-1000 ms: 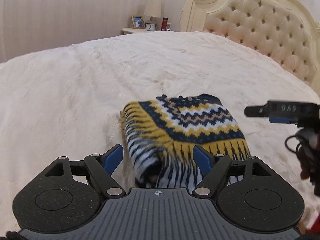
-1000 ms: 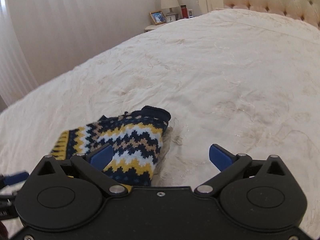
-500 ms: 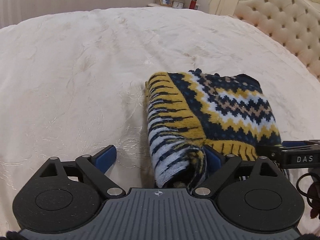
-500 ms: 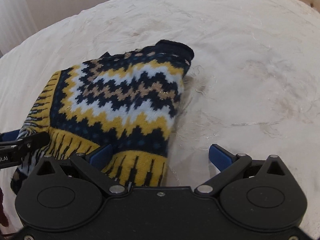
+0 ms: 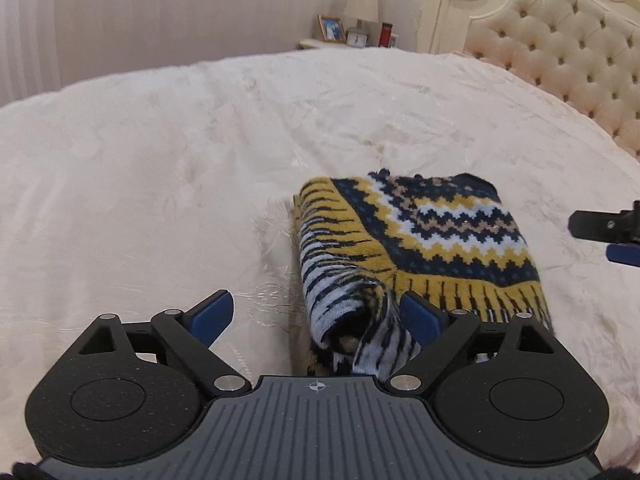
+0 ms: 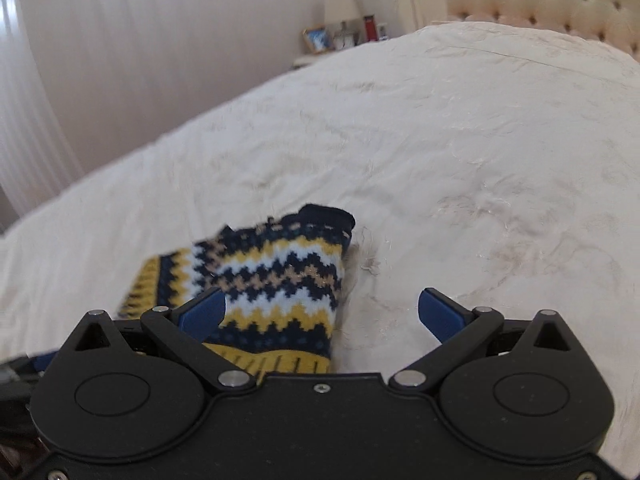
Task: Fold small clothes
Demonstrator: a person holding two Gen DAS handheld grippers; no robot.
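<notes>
Here, folded zigzag-knit sweater (image 5: 424, 236) on bedspread (image 5: 160, 184)

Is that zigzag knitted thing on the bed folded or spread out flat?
Folded. The knitted garment lies as a compact bundle on the bedspread, with its striped layers doubled over at the near edge.

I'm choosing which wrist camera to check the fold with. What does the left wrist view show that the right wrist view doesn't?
Only the left wrist view shows the rolled striped edge of the knit garment lying loose between the open left tongs, plus the right tongs' tip at its right border.

Only the right wrist view shows the garment's dark cuff and the bare bedspread between the open right tongs.

Both show the folded garment on the bed, the tufted headboard and the nightstand.
</notes>
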